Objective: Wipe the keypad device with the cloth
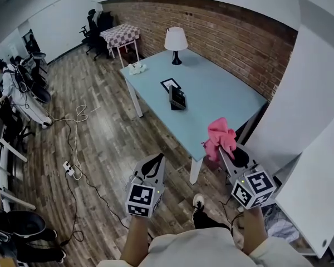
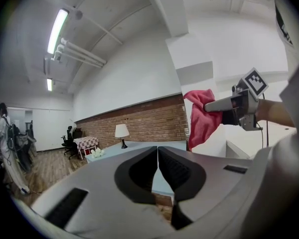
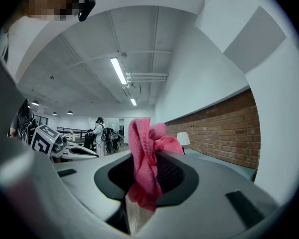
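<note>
A dark keypad device lies on the light blue table, near its middle. My right gripper is shut on a pink cloth and holds it in the air above the table's near corner. The cloth bunches up between the jaws in the right gripper view. My left gripper hangs over the wooden floor, left of the table, shut with nothing between its jaws. In the left gripper view the jaws meet, and the cloth shows at upper right.
A white lamp stands at the table's far end, a small white object at its far left corner, a framed card behind the device. Cables and a power strip lie on the floor. A brick wall runs behind. A person stands far left.
</note>
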`<action>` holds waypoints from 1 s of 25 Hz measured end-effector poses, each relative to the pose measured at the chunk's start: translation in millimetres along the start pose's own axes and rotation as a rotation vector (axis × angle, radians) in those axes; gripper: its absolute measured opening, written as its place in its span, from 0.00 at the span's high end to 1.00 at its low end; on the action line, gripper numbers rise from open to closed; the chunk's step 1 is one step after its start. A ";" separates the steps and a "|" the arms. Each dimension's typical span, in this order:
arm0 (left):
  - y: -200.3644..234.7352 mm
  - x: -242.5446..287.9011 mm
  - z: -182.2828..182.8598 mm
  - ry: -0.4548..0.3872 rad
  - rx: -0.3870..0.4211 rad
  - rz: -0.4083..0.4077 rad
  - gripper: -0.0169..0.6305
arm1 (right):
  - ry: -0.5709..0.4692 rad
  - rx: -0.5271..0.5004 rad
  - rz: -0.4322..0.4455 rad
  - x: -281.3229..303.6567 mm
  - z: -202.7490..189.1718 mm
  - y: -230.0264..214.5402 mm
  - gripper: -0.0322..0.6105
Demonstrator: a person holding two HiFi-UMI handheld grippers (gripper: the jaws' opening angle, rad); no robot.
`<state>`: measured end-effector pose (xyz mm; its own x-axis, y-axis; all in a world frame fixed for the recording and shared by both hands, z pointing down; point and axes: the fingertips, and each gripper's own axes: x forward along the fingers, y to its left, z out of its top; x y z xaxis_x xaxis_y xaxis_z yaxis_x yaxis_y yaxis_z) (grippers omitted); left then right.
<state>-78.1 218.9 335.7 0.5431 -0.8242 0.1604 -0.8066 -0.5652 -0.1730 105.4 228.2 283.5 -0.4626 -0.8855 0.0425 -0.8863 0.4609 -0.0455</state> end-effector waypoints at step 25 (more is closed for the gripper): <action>74.4 197.8 2.4 0.081 -0.042 0.107 0.92 | 0.061 0.036 0.137 181.1 -7.4 -147.3 0.77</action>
<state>-30.2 13.7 352.2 0.4346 -0.8730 0.2214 -0.8686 -0.4712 -0.1531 152.0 0.4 305.3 -0.5808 -0.8086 0.0940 -0.8138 0.5740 -0.0905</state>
